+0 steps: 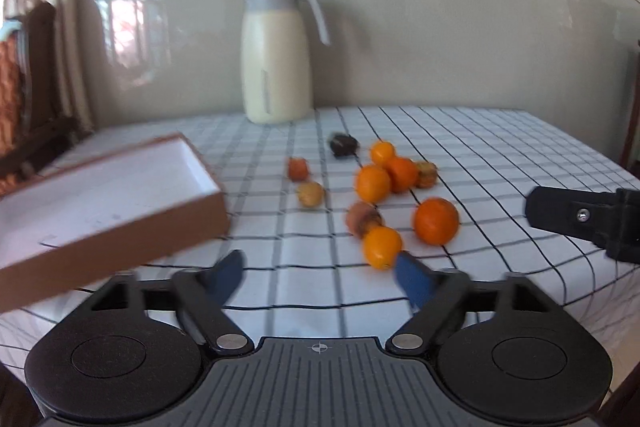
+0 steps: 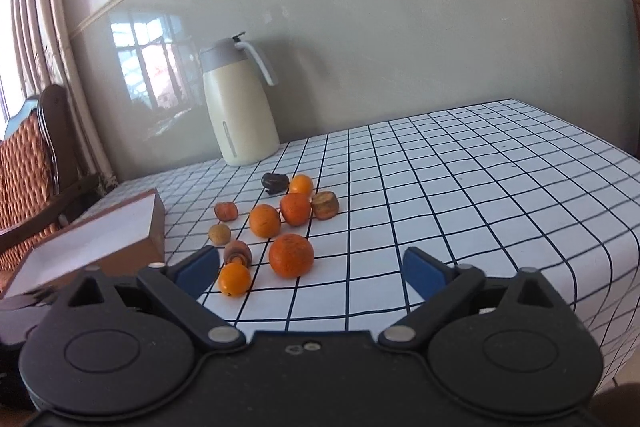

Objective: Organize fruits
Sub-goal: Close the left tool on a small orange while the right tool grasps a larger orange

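Several oranges and small brownish fruits lie scattered on a checked tablecloth [image 1: 480, 155]. The nearest small orange [image 1: 382, 247] sits just past my left gripper's right fingertip; a bigger orange [image 1: 436, 221] lies to its right. My left gripper [image 1: 320, 273] is open with only cloth between its blue pads. A brown box with a white inside [image 1: 100, 195] stands to the left. In the right wrist view, my right gripper [image 2: 312, 267] is open, with the big orange [image 2: 291, 255] just beyond its gap and the small orange [image 2: 234, 279] by its left fingertip [image 2: 198, 265]. The box [image 2: 100, 243] sits at the left.
A cream thermos jug [image 1: 276, 59] [image 2: 238, 107] stands at the back by the wall. A dark fruit [image 1: 343, 144] lies behind the oranges. A wooden chair [image 2: 32, 163] stands at the left. The table edge drops off at the right [image 2: 600, 235]. Part of the right gripper [image 1: 588, 223] shows in the left wrist view.
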